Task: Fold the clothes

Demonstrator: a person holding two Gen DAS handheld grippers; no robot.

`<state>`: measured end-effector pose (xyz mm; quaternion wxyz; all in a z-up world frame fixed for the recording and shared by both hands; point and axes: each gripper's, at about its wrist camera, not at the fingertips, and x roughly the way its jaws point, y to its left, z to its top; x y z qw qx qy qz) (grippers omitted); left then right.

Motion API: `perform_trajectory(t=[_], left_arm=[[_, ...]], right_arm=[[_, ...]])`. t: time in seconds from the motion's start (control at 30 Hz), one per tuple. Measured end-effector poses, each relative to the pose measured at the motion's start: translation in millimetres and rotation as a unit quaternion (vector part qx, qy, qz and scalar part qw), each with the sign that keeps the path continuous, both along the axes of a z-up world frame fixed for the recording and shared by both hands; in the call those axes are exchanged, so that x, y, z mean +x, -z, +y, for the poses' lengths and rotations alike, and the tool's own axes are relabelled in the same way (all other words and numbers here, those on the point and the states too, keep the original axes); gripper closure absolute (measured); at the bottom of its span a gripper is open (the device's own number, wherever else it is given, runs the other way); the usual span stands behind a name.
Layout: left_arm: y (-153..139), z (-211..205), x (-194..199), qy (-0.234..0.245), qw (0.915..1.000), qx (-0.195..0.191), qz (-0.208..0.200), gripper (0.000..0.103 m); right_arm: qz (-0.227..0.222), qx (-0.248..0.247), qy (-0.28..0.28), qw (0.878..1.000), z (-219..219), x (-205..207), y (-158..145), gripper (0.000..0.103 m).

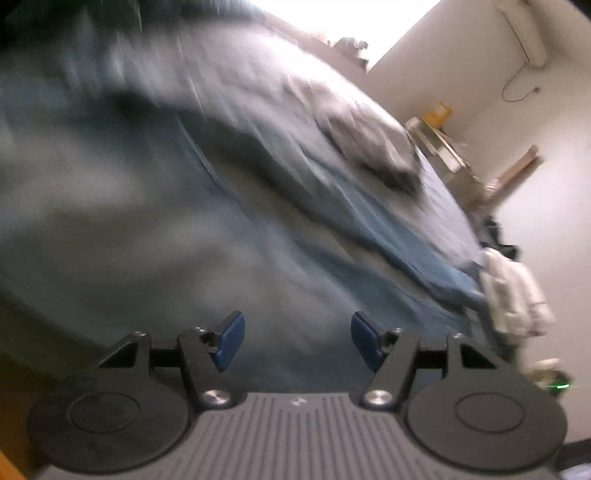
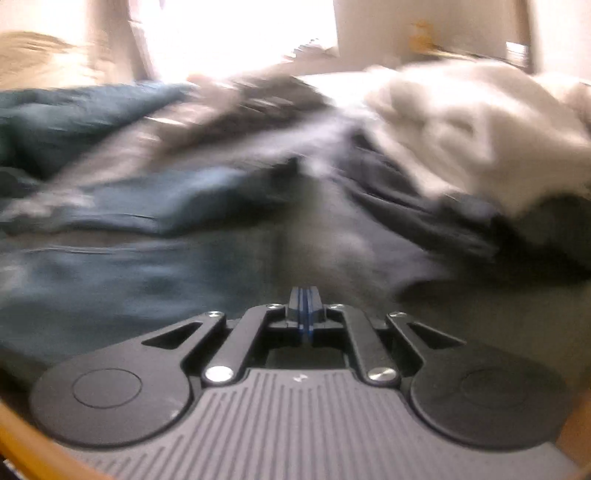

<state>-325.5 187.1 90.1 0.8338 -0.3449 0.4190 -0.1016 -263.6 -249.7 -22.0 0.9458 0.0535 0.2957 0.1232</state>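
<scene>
A left hand-held gripper (image 1: 297, 339) hung with its 2 blue pads (image 1: 232, 338) spread wide and nothing between them, just above a blue-grey cloth (image 1: 166, 221) that filled most of the left wrist view. The cloth lay rumpled across a bed (image 1: 439, 184), both frames smeared by motion blur. Farther along the bed sat a grey garment (image 1: 369, 136), crumpled in a heap, and a white bundle (image 1: 513, 291) lay at the bed's far edge. A white wall (image 1: 498, 92) stood behind, with a bright window (image 1: 332, 18) beside it.

The right hand-held gripper (image 2: 304, 310) had its pads pressed together; whether any fabric was caught between them could not be told through the blur. In front of it lay the blue-grey cloth (image 2: 129, 236) to the left, dark grey clothes (image 2: 406, 206) in the middle and a white garment (image 2: 461, 122) piled to the right, all touching or overlapping
</scene>
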Motion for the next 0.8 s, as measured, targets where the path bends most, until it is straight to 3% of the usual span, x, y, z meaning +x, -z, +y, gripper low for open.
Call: perform_trajectory(t=[0.07,0.13,0.23,0.33,0.43,0.53,0.63,0.7,0.8], left_arm=[[30.5,-31.9,3.3,0.013,0.9947,-0.097,0.03,0.03],[67.0,-65.0,6.4,0.01,0.9817,-0.18,0.061,0.029],[112.6,-108.2,9.9,-0.004,0.967,-0.239,0.089,0.03],[139.5,-131.0,12.0,-0.037,0.9523,-0.298,0.057,0.029],[151.4,-142.6,9.1,-0.069,0.9459,-0.316,0.029,0.023],[142.9,-152.1,-4.3,-0.049,0.9547,-0.293,0.011,0.029],[133.5,-156.5,-15.3,-0.033,0.9549,-0.295,-0.007,0.03],[129.7,-157.6,-14.6,-0.043,0.9594,-0.278,-0.016,0.03],[131.7,-161.0,-7.9,-0.056,0.9573,-0.283,-0.018,0.03]], right_arm=[[0.003,0.012,-0.023,1.0,3.7,3.6,0.0,0.071],[0.015,0.033,-0.05,0.998,5.4,11.8,4.8,0.057],[0.04,0.063,-0.073,0.994,7.7,23.4,13.8,0.038],[0.053,0.112,-0.09,0.988,-2.5,27.7,18.4,0.023],[0.064,0.143,-0.099,0.983,-8.9,30.9,18.0,0.02],[0.06,0.126,-0.102,0.985,-2.8,30.6,17.1,0.021],[0.047,0.101,-0.089,0.99,2.6,32.4,18.6,0.022],[0.049,0.116,-0.083,0.989,0.5,37.2,22.6,0.022],[0.048,0.122,-0.072,0.989,5.0,44.1,26.9,0.024]])
